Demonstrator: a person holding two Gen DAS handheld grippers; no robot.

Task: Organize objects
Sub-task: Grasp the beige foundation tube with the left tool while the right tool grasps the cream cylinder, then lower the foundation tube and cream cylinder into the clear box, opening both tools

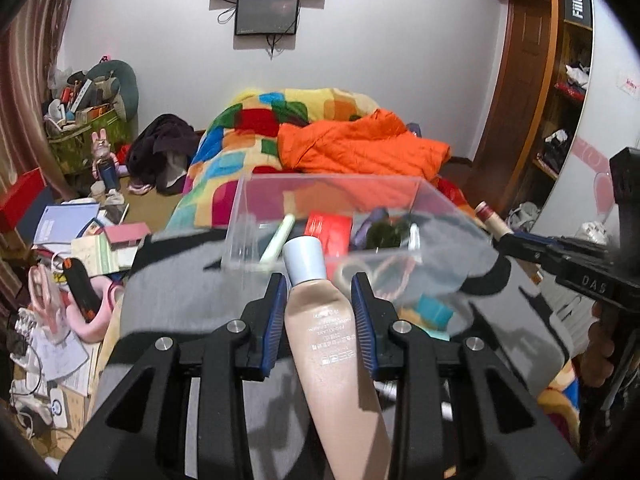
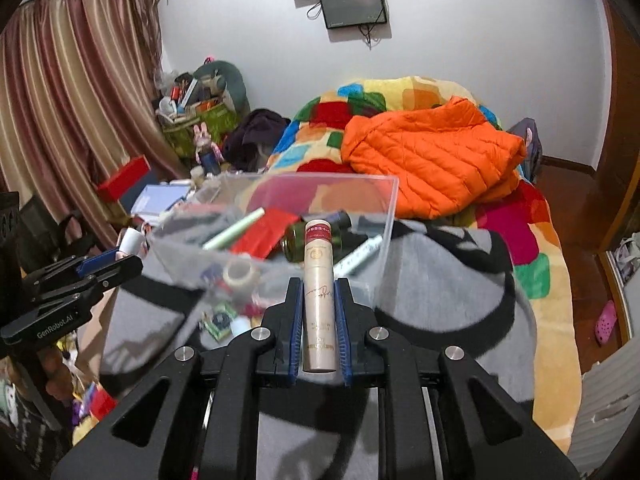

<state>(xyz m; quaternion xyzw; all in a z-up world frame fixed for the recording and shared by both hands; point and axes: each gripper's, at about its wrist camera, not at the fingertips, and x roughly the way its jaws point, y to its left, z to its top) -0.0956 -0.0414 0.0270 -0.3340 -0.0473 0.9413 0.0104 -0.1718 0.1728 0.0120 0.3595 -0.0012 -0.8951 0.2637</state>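
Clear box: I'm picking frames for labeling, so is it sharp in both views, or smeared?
Left wrist view: the clear box has a smeared near wall, while the tube stays sharp. Right wrist view: the box's left wall blurs, and the bottle is crisp. Fisheye bends both.

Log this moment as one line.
left tool: shut on beige tube | right tool: shut on slim bottle | clear box: ahead, partly filled

My right gripper (image 2: 318, 294) pinches a tall cream tube (image 2: 317, 280) in front of the clear box (image 2: 384, 216).
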